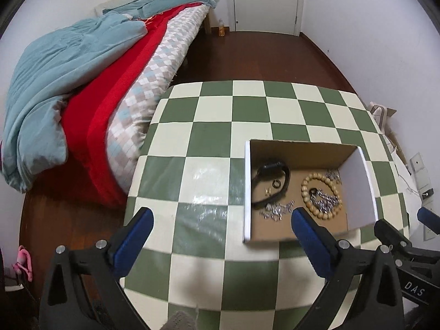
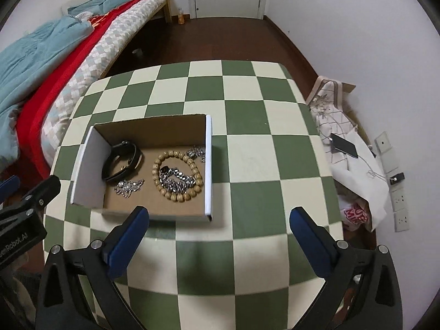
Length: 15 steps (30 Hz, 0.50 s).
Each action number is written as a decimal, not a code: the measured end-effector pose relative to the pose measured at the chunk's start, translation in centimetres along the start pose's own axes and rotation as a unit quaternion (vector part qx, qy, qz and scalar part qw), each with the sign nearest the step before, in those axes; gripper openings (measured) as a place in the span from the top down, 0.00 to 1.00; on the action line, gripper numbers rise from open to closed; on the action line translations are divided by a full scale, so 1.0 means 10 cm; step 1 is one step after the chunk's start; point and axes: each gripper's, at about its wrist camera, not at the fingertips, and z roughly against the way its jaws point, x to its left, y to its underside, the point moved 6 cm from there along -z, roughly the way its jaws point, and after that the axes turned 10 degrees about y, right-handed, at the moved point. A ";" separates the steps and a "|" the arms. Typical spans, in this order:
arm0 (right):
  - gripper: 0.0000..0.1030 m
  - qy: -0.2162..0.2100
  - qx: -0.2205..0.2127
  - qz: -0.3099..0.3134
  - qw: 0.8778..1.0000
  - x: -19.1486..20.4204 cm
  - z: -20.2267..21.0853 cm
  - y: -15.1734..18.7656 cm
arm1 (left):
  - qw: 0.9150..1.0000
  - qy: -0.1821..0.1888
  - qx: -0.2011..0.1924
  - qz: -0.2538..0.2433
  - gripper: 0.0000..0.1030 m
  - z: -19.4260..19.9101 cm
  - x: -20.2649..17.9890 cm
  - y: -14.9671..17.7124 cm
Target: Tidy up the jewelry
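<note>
**Jewelry lies in the open box, both grippers empty above the checkered surface**

Left wrist view: the left gripper [image 1: 222, 217] hangs over the green-and-cream checkered surface [image 1: 214, 137], its blue-padded jaws spread wide and grasping nothing. The cardboard box [image 1: 302, 148] sits toward the right edge of the surface, open at the top. Inside it, a black watch [image 1: 271, 177] lies by the left wall, with a small dark ring [image 1: 275, 184] inside its strap loop. A wooden bead bracelet [image 1: 305, 185] lies to the right, ringing a silver chain [image 1: 323, 199]. Another small silver chain [image 1: 277, 209] lies near the front of the box. The right gripper [image 1: 407, 243] shows at the right edge. A bed [image 1: 90, 88] with blue and red bedding stands beyond the left edge.

Right wrist view: the right gripper [image 2: 218, 217] is likewise released, jaws wide apart and empty, over the near part of the surface [image 2: 247, 104]. The box [image 2: 209, 165] sits left of centre, holding the watch [image 2: 121, 162], bead bracelet [image 2: 158, 177] and chains [image 2: 176, 180]. A phone [image 2: 343, 145] lies off the surface, to the right.
</note>
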 end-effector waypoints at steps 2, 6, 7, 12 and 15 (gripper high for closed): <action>0.00 0.002 -0.006 -0.003 1.000 -0.04 0.13 0.05 | 1.000 -0.001 -0.007 -0.003 0.01 0.14 -0.02 0.04; 0.00 0.005 -0.023 -0.012 1.000 -0.14 0.45 0.13 | 1.000 0.003 -0.021 0.000 0.01 0.42 -0.04 0.10; 0.00 0.007 -0.028 -0.012 0.999 -0.16 0.53 0.14 | 1.000 0.004 -0.027 0.001 0.01 0.51 -0.04 0.11; 0.00 0.013 -0.069 -0.010 0.997 -0.27 1.09 0.19 | 0.998 0.008 -0.060 0.006 0.01 0.97 -0.06 0.16; 0.00 0.013 -0.089 -0.010 0.996 -0.32 1.40 0.24 | 0.997 0.011 -0.078 0.007 0.01 1.25 -0.07 0.18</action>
